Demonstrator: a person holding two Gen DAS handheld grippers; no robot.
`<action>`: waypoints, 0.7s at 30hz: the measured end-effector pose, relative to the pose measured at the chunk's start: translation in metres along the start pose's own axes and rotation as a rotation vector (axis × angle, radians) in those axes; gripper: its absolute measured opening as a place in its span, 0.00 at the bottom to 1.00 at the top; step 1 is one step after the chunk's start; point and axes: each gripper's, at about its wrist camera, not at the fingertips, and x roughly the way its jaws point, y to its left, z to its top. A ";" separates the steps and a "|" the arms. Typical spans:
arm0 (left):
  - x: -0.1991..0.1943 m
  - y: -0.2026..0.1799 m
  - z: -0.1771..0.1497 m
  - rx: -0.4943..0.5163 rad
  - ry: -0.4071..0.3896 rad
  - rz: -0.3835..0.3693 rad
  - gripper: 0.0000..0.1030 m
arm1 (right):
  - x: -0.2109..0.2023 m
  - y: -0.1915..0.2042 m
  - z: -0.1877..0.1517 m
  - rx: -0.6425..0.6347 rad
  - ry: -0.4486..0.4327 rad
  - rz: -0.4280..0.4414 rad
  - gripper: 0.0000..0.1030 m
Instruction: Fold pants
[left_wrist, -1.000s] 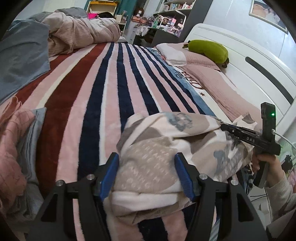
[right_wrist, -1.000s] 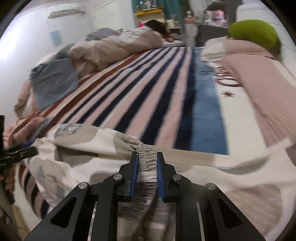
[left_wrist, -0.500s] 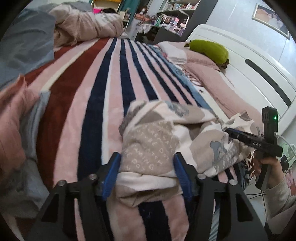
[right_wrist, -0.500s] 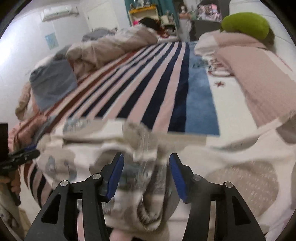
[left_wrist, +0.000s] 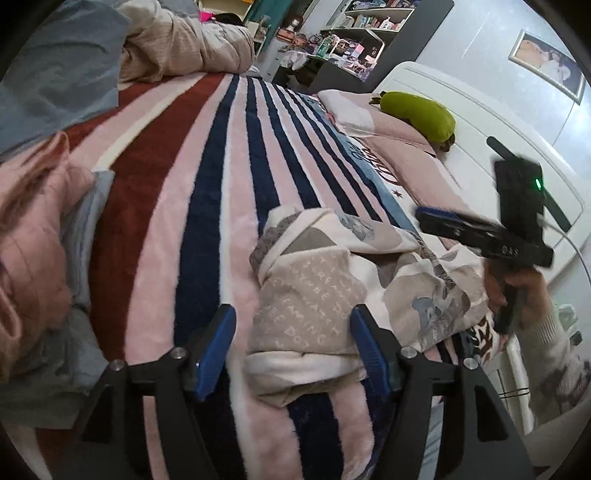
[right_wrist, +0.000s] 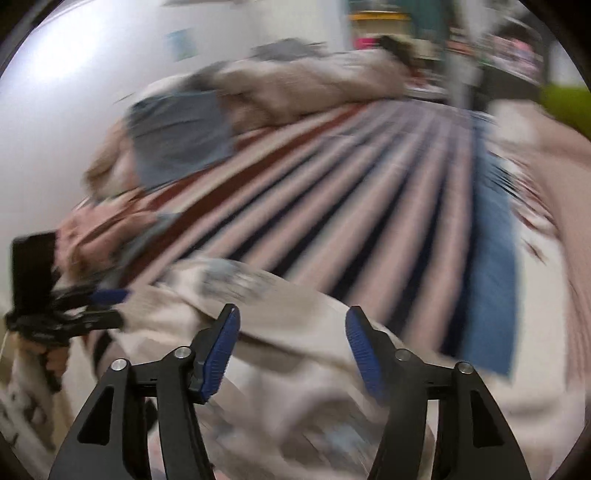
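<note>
The right gripper (right_wrist: 291, 347) has just let go; a second ago its blue pads were pinched on the gathered waistband, and now its jaws are opening with nothing pressed between them, the cloth lying slack below and beyond its fingers; its own view is smeared with blur, which fits a hand pulling away, and in the left wrist view the same tool (left_wrist: 480, 236) hangs at about three o'clock, above the heap rather than on it

The pants (left_wrist: 343, 291), a pale printed pair with grey patches and lettering, lie bunched on the striped blanket (left_wrist: 207, 192) near the bed's front edge, at about five o'clock from the blanket's middle; the bundle is doubled over itself but lumpy, with a cream hem poking out at six o'clock

The left gripper (left_wrist: 291, 350) straddles that bundle; its jaws are opening, and there is a clear gap between the left pad and the cloth, while the right pad sits just beside or against the fabric, so it reads as bracketing the pile rather than clamping it; its stance has barely shifted over the last second

My reading: a fold has just been laid down and released; the pants are folded only roughly; the next move probably calls for flattening or one more fold; a pink and grey heap of clothes (left_wrist: 33, 236) at nine o'clock lies well apart
</note>
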 end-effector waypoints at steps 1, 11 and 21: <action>0.004 0.000 -0.002 -0.004 0.013 0.000 0.59 | 0.010 0.009 0.010 -0.054 0.018 0.041 0.62; 0.013 -0.004 -0.016 -0.014 0.008 -0.030 0.30 | 0.117 0.095 0.049 -0.465 0.270 0.265 0.63; 0.011 -0.013 -0.017 0.030 -0.010 -0.008 0.18 | 0.136 0.111 0.051 -0.478 0.276 0.170 0.17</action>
